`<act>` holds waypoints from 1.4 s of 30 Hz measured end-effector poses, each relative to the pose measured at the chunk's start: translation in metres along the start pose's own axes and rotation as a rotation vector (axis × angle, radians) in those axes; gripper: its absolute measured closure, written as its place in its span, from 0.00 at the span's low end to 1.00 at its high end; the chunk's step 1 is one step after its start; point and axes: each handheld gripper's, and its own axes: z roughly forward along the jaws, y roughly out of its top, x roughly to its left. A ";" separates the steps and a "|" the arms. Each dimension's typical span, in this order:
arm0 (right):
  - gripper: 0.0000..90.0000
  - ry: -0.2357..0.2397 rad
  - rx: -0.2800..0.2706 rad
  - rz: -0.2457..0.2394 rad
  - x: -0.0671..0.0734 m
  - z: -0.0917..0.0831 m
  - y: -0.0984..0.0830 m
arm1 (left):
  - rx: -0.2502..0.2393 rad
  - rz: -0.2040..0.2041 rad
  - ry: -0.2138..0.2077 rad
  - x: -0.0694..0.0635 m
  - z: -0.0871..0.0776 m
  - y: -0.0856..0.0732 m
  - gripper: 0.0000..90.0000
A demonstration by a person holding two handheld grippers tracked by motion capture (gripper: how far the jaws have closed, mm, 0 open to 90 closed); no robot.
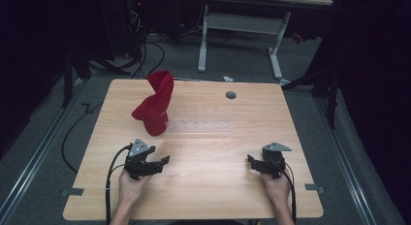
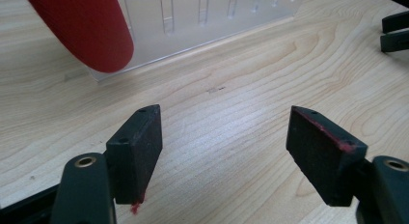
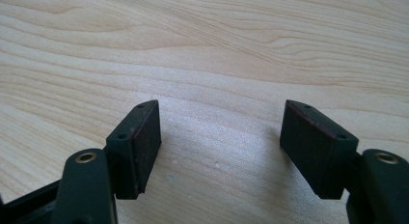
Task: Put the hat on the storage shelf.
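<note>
Black jaws of the left gripper (image 2: 224, 137) stood nearest, spread wide with only bare wood between them and nothing gripped; a few red fibres clung to the pads (image 2: 318, 159). Just ahead of those jaws, the red cloth (image 2: 84, 26) hung down as a rounded fold in front of a clear plastic rack (image 2: 207, 16) that rested flat on the wood. From the high view the left gripper (image 1: 162, 163) lay low over the table's near left, apart from the red cloth (image 1: 155, 106), which rose in a twisted, upright drape at the rack's left end. The right gripper (image 1: 252, 162) sat at the near right, well apart from the cloth, and its jaws (image 3: 219, 137) likewise gaped over bare wood, holding nothing. The risk, as a judgement: the cloth looked top-heavy and loosely perched, so a careless brush from a jaw might have toppled it or dragged the light rack along; a pinch taken too shallow might have slipped off the fold. A pale wooden table (image 1: 218, 186) with a round grommet (image 1: 230, 95) carried everything. Beyond it lay grey carpet, trailing black cables, a white-legged desk (image 1: 242, 36) and a dim, dark room
</note>
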 end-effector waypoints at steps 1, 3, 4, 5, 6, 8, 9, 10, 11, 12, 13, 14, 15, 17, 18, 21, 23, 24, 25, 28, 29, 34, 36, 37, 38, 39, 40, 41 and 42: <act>0.35 0.000 0.000 0.000 0.000 0.000 0.000 | 0.005 0.001 0.003 0.000 0.001 -0.001 0.32; 0.35 0.000 0.000 0.000 0.000 0.000 0.000 | 0.011 0.004 0.013 0.000 0.004 -0.003 0.32; 0.35 0.000 0.000 0.001 0.000 0.000 0.000 | 0.017 0.009 0.016 0.000 0.005 -0.004 0.32; 0.35 0.000 0.000 0.000 0.000 0.000 0.000 | 0.019 0.008 0.020 0.000 0.006 -0.005 0.32; 0.35 0.000 0.000 0.000 0.000 0.000 0.000 | 0.024 0.010 0.023 0.000 0.007 -0.006 0.32; 0.35 0.000 0.000 0.000 0.000 0.000 0.000 | 0.043 0.017 0.004 0.000 0.007 -0.008 0.29; 0.35 0.000 0.000 0.000 0.000 0.000 0.000 | 0.051 0.020 0.001 -0.001 0.008 -0.009 0.27; 0.35 0.000 0.000 0.000 0.000 0.000 0.000 | 0.058 0.029 0.001 -0.001 0.008 -0.011 0.27; 0.35 0.000 0.000 0.000 0.000 0.000 0.000 | 0.063 0.030 -0.003 -0.002 0.009 -0.012 0.27; 0.35 0.000 0.000 0.000 0.000 0.000 0.000 | 0.074 0.043 -0.011 -0.003 0.010 -0.014 0.26; 0.35 0.000 0.000 0.000 0.000 0.000 0.000 | 0.081 0.049 -0.022 -0.003 0.010 -0.016 0.23; 0.34 0.000 0.000 0.000 0.000 0.000 0.000 | 0.084 0.049 -0.027 -0.004 0.011 -0.017 0.22; 0.35 0.000 0.000 0.000 0.000 0.000 0.000 | 0.086 0.052 -0.020 -0.004 0.012 -0.018 0.22; 0.35 0.000 0.000 0.000 0.000 0.000 0.000 | 0.093 0.063 -0.004 -0.003 0.015 -0.021 0.22; 0.35 0.000 0.000 0.000 0.000 0.000 0.000 | 0.095 0.064 -0.001 -0.003 0.017 -0.022 0.22; 0.35 0.000 0.000 0.000 0.000 0.000 0.000 | 0.106 0.075 0.003 -0.002 0.020 -0.025 0.22; 0.35 0.000 0.000 0.001 0.000 0.000 0.000 | 0.111 0.084 -0.001 -0.001 0.021 -0.027 0.23; 0.35 0.000 0.000 0.000 0.000 0.000 0.000 | 0.109 0.091 -0.002 -0.001 0.022 -0.028 0.24; 0.35 0.000 0.000 0.000 0.000 0.000 0.000 | 0.109 0.102 0.001 -0.001 0.023 -0.029 0.24; 0.35 0.000 0.000 0.000 0.000 0.000 0.000 | 0.107 0.125 0.017 -0.001 0.027 -0.032 0.26; 0.35 0.000 0.000 0.000 0.000 0.000 0.000 | 0.112 0.136 0.023 -0.001 0.028 -0.034 0.27; 0.35 0.000 0.000 0.000 0.000 0.000 0.000 | 0.118 0.169 0.050 0.000 0.034 -0.039 0.24; 0.34 0.000 0.000 -0.001 0.000 0.000 0.000 | 0.124 0.159 0.055 0.001 0.034 -0.039 0.23; 0.34 -0.001 0.000 -0.001 0.000 0.000 0.000 | 0.124 0.154 0.060 0.001 0.035 -0.038 0.22; 0.34 0.000 0.000 -0.001 0.000 0.000 0.000 | 0.124 0.154 0.061 0.001 0.035 -0.038 0.21; 0.34 -0.001 0.000 -0.001 0.000 0.000 0.000 | 0.124 0.154 0.061 0.001 0.035 -0.038 0.21; 0.34 -0.001 0.000 -0.001 0.000 0.000 0.000 | 0.124 0.154 0.061 0.001 0.035 -0.038 0.21; 0.34 -0.001 0.000 -0.001 0.000 0.000 0.000 | 0.124 0.153 0.061 0.001 0.035 -0.038 0.21; 0.34 -0.001 0.000 -0.001 0.000 0.000 0.000 | 0.125 0.153 0.061 0.001 0.035 -0.038 0.21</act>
